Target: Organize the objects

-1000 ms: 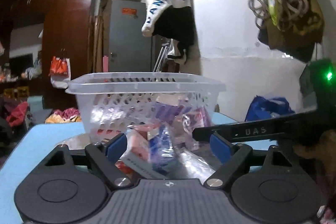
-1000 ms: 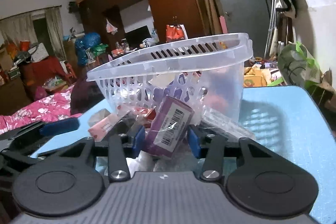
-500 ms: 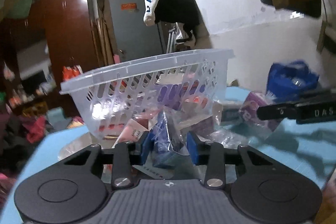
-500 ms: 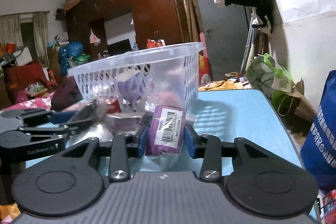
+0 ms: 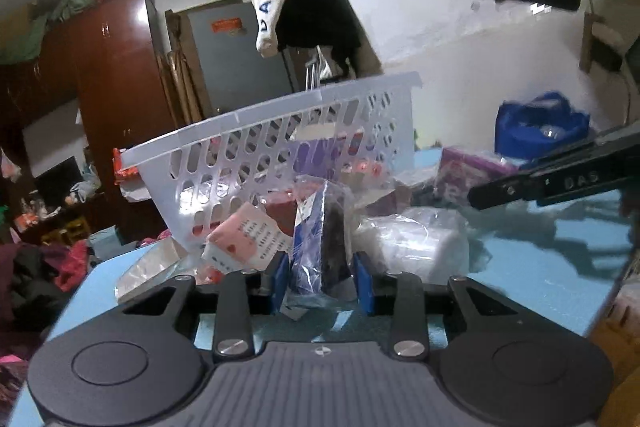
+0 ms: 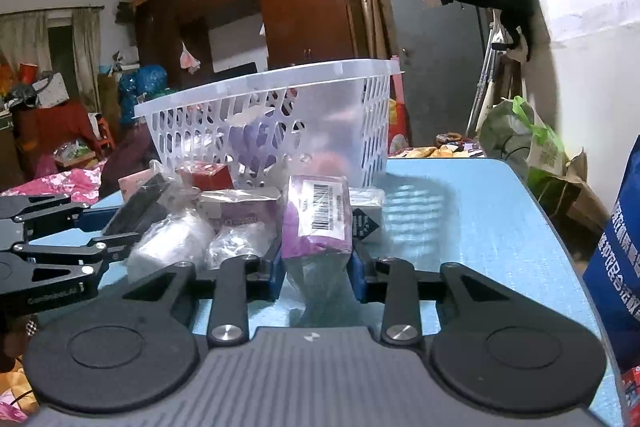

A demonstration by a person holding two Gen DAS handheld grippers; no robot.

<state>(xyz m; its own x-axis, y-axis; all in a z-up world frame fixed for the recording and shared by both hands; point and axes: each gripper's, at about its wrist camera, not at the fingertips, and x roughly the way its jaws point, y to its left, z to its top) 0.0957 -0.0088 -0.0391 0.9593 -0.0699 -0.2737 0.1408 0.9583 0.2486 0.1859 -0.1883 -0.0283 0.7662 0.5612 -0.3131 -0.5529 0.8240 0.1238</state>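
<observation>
A white slotted plastic basket (image 5: 280, 131) stands on the blue table and holds several packets; it also shows in the right wrist view (image 6: 272, 103). Loose wrapped packets lie in front of it. My left gripper (image 5: 322, 277) is shut on a blue and dark packet in clear wrap (image 5: 320, 231), held upright. My right gripper (image 6: 318, 273) is shut on a purple packet with a barcode label (image 6: 316, 219). The right gripper's fingers (image 5: 540, 183) reach in from the right of the left wrist view. The left gripper (image 6: 60, 247) shows at the left of the right wrist view.
A pink packet (image 5: 246, 237), a white wrapped packet (image 5: 412, 241) and a red box (image 6: 208, 175) lie near the basket. The blue table (image 6: 472, 223) ends at its right edge beside a blue bag (image 6: 616, 259). Clothes hang on the wall behind.
Both grippers have pulled back from the basket with their packets held. The left gripper closed on the blue packet a second ago and has tilted since.
</observation>
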